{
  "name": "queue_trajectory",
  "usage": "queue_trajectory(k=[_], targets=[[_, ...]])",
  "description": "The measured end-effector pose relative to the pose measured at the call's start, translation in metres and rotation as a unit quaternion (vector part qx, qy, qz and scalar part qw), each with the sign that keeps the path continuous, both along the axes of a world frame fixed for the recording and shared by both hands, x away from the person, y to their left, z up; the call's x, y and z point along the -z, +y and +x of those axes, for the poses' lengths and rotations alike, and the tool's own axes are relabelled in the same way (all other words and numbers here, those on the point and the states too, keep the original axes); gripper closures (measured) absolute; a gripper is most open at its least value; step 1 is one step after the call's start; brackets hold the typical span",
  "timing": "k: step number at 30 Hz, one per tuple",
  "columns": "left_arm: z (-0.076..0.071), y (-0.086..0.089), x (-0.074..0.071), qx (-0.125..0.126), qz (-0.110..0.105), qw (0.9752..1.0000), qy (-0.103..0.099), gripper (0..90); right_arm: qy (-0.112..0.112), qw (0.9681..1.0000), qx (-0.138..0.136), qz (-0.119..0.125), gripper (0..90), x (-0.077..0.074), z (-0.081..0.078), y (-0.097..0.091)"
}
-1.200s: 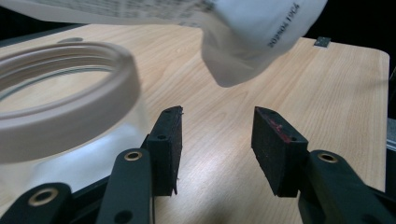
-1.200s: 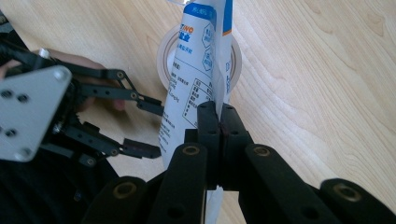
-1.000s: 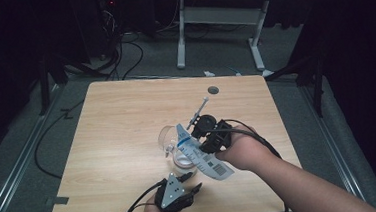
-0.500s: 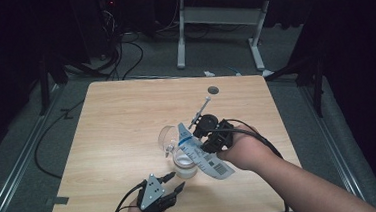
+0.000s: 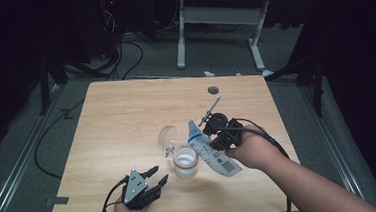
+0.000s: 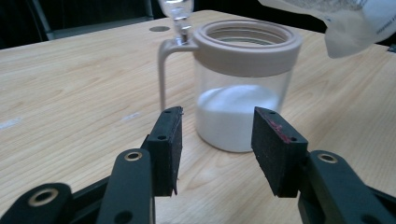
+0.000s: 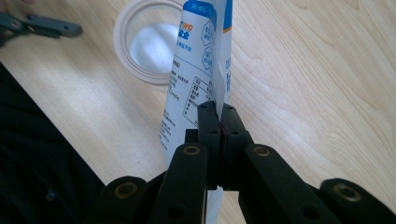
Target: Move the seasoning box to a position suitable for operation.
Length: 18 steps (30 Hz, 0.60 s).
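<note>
A clear jar [image 5: 185, 161] with a beige rim stands near the table's front middle, part full of white powder, its hinged lid [image 5: 168, 136] tipped open behind it. My right gripper [image 5: 214, 143] is shut on a white and blue pouch [image 5: 223, 163], held tilted just right of the jar's mouth. From the right gripper view, the pouch [image 7: 201, 60] hangs beside the jar [image 7: 154, 44] with the jaws [image 7: 217, 111] pinched on it. My left gripper [image 5: 156, 175] is open on the table to the jar's front left. Its pads [image 6: 170, 140] frame the jar [image 6: 243, 93], apart from it.
A small dark round hole [image 5: 213, 90] sits in the wooden table [image 5: 116, 116] near its far edge. A desk's white legs [image 5: 181, 36] and cables [image 5: 122, 55] lie on the floor beyond. The table's left half is bare wood.
My left gripper has slid left along the table's front edge, still open and pointing at the jar. The right gripper and pouch have hardly moved.
</note>
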<state>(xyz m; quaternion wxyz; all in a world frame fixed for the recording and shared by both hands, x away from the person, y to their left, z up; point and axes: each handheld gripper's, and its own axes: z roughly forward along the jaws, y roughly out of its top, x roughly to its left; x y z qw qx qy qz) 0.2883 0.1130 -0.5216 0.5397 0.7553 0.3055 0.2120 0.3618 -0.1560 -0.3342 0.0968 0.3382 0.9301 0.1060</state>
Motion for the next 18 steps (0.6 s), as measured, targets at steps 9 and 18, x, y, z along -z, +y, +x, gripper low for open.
queue_trajectory(k=[9,18], targets=[[0.004,0.006,0.002,-0.008,-0.007,0.9999,0.007,53.4,0.007,0.9999,0.013,0.004,89.7,0.016,0.003,-0.016],[0.005,0.004,0.002,-0.006,-0.006,0.9999,0.008,53.3,0.003,0.9991,0.041,-0.011,89.9,0.034,0.011,-0.036]])
